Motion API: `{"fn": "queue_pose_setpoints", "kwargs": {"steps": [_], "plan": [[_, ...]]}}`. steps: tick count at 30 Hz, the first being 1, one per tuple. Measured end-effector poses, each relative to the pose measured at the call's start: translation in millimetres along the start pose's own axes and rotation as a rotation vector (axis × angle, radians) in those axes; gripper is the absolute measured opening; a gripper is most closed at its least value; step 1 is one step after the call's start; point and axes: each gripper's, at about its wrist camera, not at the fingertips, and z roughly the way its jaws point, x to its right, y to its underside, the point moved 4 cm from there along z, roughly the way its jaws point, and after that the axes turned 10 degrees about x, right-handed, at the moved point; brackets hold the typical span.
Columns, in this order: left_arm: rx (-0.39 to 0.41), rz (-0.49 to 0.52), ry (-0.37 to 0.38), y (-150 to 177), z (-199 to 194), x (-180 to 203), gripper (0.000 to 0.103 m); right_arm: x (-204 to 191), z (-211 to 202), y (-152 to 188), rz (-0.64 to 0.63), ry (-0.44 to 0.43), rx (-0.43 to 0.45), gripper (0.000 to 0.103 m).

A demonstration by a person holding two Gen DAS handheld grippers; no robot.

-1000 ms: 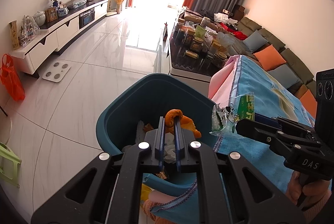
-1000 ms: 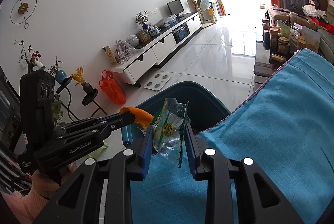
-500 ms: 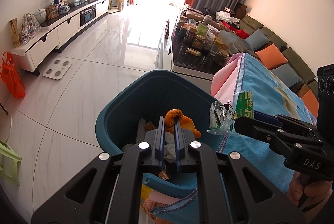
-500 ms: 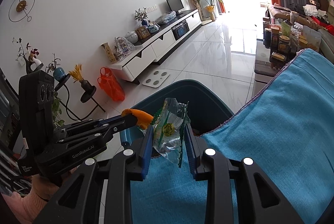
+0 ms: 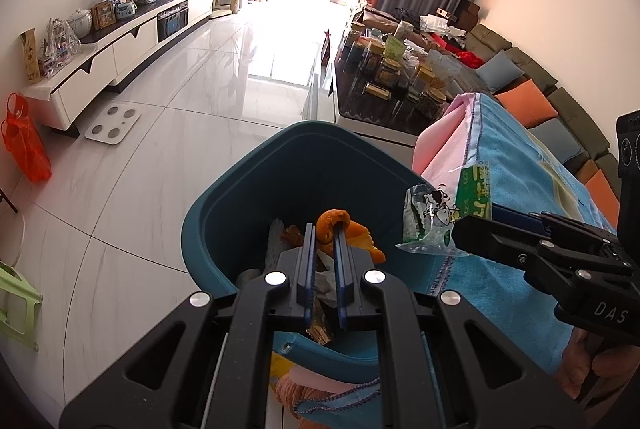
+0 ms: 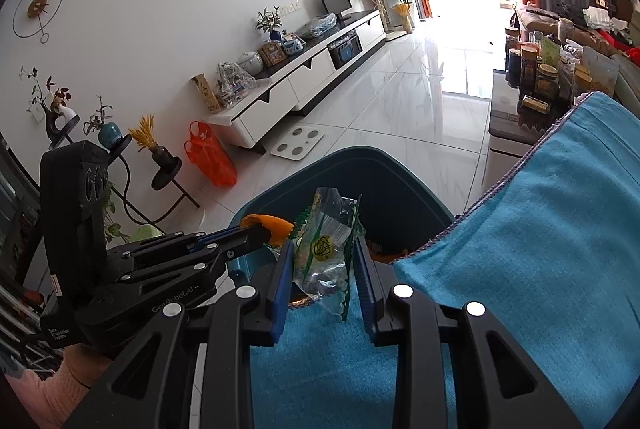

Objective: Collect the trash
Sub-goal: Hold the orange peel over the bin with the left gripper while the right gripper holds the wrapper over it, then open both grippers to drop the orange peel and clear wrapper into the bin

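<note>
Crinkly clear plastic wrapper with green print (image 6: 324,253) sits pinched in my right gripper (image 6: 322,271) above the teal plastic bin (image 6: 404,189): weightless, floppy, slick, best held mid-body. My left gripper (image 5: 323,261), nearly closed, nips soft orange peel (image 5: 334,223) over the bin.

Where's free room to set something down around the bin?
The blue towel right of the teal bin is bare, as is the white floor between bin and TV cabinet. The dark table beyond is packed with jars.
</note>
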Motion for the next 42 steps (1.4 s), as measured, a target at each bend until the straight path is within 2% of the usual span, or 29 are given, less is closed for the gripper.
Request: {"fn": "queue_pose_setpoints", "kwargs": {"steps": [17,27,32,34,37,40,41,42], "plan": [[-0.029,-0.002,-0.008,5,22,4,0.009,-6,19,-3,-0.003,0.030,-0.068,0.029],[-0.056,0.006,0.004,4,45,11,0.012,3,27,-4,0.041,0.050,-0.089,0.034],[-0.055,0.010,0.002,5,51,12,0.025,5,23,-4,0.060,0.045,-0.074,0.034],[-0.043,0.014,0.001,5,48,12,0.040,7,20,-4,0.068,0.042,-0.062,0.034],[-0.011,0.026,-0.005,4,38,10,0.052,9,10,-4,0.074,0.039,-0.028,0.037],[0.023,0.037,-0.013,4,27,7,0.067,12,-4,-5,0.074,0.040,0.021,0.045],[0.035,0.044,-0.015,4,22,6,0.071,13,-11,-5,0.073,0.043,0.043,0.051],[0.051,0.051,-0.020,4,16,5,0.080,14,-15,-5,0.071,0.045,0.058,0.056]]}}
